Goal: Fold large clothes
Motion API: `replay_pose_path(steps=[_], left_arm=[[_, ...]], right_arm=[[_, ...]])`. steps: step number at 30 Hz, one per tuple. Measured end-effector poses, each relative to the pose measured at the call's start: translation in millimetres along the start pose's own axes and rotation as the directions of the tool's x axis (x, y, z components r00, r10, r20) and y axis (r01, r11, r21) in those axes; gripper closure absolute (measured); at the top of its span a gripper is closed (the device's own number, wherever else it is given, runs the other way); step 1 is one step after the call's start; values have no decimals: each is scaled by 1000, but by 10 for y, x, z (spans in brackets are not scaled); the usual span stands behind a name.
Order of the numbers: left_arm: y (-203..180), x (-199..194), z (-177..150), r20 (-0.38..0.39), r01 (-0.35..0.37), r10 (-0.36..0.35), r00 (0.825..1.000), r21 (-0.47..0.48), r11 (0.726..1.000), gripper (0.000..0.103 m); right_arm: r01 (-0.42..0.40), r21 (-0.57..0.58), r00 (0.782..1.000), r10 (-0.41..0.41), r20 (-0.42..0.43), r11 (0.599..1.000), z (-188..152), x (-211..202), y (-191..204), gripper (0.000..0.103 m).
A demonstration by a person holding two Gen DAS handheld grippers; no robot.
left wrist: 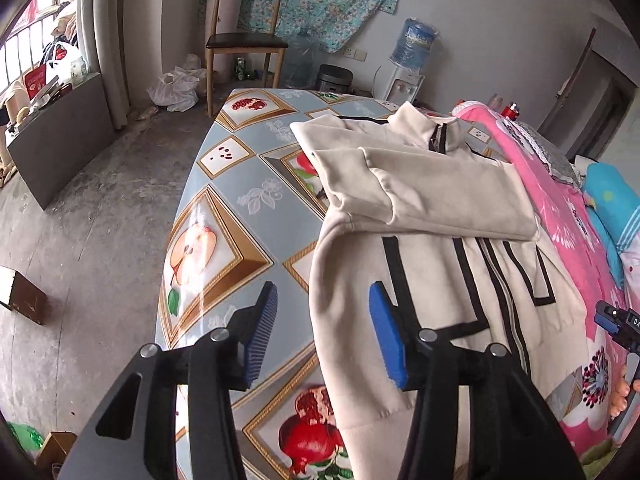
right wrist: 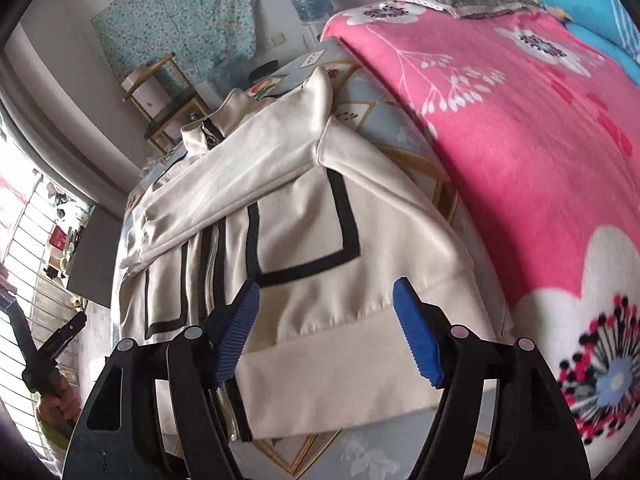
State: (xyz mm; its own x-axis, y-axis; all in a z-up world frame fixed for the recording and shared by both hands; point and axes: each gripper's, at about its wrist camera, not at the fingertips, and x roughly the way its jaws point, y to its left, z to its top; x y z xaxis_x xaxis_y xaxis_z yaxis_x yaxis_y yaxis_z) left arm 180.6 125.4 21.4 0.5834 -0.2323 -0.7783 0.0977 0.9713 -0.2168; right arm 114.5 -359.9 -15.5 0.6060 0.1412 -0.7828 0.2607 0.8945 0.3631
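- The jacket [left wrist: 420,264] covers the worktop [left wrist: 224,208] ahead of my left fingers [left wrist: 264,320].
- Its hem runs out of frame below my left fingers.
- Beyond my right fingers [right wrist: 416,336], folded sleeves [right wrist: 240,168] hide the jacket's chest.

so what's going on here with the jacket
A person holding a gripper in each hand is folding a cream jacket with black trim, spread on a fruit-patterned table. Both sleeves are already folded across the chest. The left gripper and the right gripper sit at the bottom hem with jaws open, gripping nothing. A pink floral blanket lies beside it.
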Motion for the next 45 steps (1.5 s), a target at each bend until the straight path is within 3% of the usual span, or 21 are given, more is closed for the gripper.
replay_pose_path(steps=[2,7,14,23,30,35,39,45], left_arm=[[-22,-114,-126,10,16,-16,1000,14,1000,48],[-138,-299,-478,15,44,-45,999,61,997,41],[-273,-321,-862,-19,87,-85,996,80,993,38],[-443,-336,-1061,-39,111,-107,993,127,986,37],[-430,-310,-1206,-36,93,-90,995,115,989,37],[-486,-297,-1296,11,86,-88,996,122,989,37],[-563,-273,-1354,34,63,-68,997,138,988,37],[-601,-131,-1392,2,37,-38,999,93,995,41]], right_arm=[[-30,30,1000,30,7,999,-191,-108,-32,23],[-66,82,998,65,10,995,-530,-262,-155,22],[-97,126,995,93,36,987,-888,-503,-296,22],[-117,143,991,106,81,983,-1155,-720,-365,20],[-127,127,991,122,49,984,-1101,-469,-353,20],[-51,83,997,47,57,995,-977,-263,-399,21],[11,26,994,-14,111,1000,-852,-262,-473,27],[66,-25,987,-61,148,998,-626,-145,-652,34]])
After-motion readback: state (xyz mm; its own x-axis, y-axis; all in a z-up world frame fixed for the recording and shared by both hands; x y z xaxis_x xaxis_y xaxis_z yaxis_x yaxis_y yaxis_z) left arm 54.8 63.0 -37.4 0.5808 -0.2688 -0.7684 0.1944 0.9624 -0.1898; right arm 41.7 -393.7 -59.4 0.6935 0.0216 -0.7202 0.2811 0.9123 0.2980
